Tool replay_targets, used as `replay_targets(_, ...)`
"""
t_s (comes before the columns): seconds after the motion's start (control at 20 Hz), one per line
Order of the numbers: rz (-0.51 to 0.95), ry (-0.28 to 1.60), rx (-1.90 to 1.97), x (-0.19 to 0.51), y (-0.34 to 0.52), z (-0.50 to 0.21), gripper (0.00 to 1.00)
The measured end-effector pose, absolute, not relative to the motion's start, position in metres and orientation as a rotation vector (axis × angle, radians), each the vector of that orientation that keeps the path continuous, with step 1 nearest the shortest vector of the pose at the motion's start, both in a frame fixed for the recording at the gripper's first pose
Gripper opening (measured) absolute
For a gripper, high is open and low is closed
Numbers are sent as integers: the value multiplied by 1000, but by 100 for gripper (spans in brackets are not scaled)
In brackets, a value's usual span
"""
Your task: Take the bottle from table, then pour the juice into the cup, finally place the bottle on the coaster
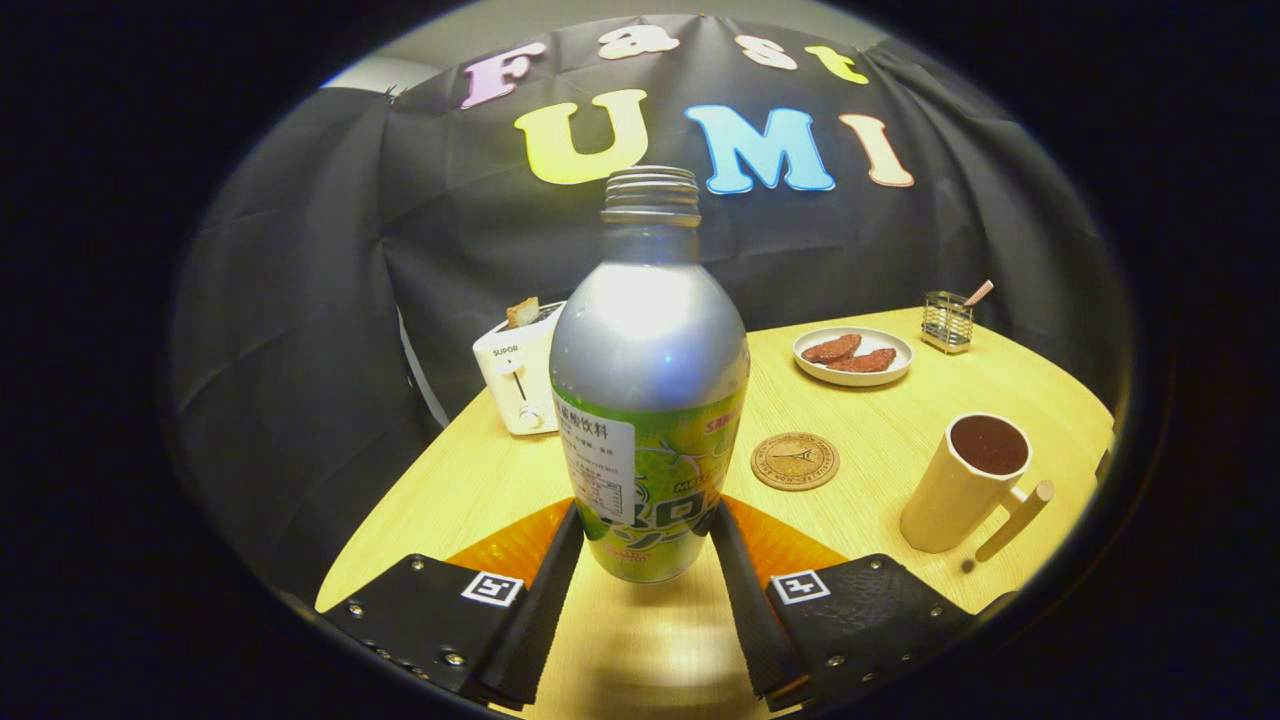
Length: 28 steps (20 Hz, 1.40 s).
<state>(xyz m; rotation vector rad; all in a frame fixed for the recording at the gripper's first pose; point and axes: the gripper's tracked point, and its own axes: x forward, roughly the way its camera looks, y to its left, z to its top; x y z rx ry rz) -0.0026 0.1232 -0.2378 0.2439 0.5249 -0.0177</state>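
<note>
Silver metal bottle [648,400], uncapped w/ threaded neck and green label, stands upright betw. the gripper [648,540] fingers; both fingers press its lower sides, so gripper is clamped on it, held level and pointing fwd over the light wood table [480,480]. Round cork coaster [795,461] lies just beyond the right finger. Cream cup [965,485] w/ dark liquid and a stick handle sits further right. White plate [853,356] holds 2 brown pieces. White toaster [520,380] w/ bread behind left.

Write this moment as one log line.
gripper: shut on uncapped silver bottle | bottle: upright | cream cup: dark liquid inside | round cork coaster: bare
</note>
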Motion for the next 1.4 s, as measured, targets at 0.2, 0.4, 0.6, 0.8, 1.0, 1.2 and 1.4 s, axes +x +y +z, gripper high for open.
replay_targets(0.2,-15,519,351,-3,115,-232,76)
replay_targets(0.4,-14,523,419,-1,104,-233,75)
replay_targets(0.6,-13,533,499,-4,97,-241,75)
replay_targets(0.8,-24,529,589,-7,91,-248,75)
replay_targets(1.0,-20,522,681,-8,90,-245,75)
replay_targets(1.2,-28,508,793,-8,84,-245,75)
replay_targets(1.4,-46,498,897,-11,79,-247,75)
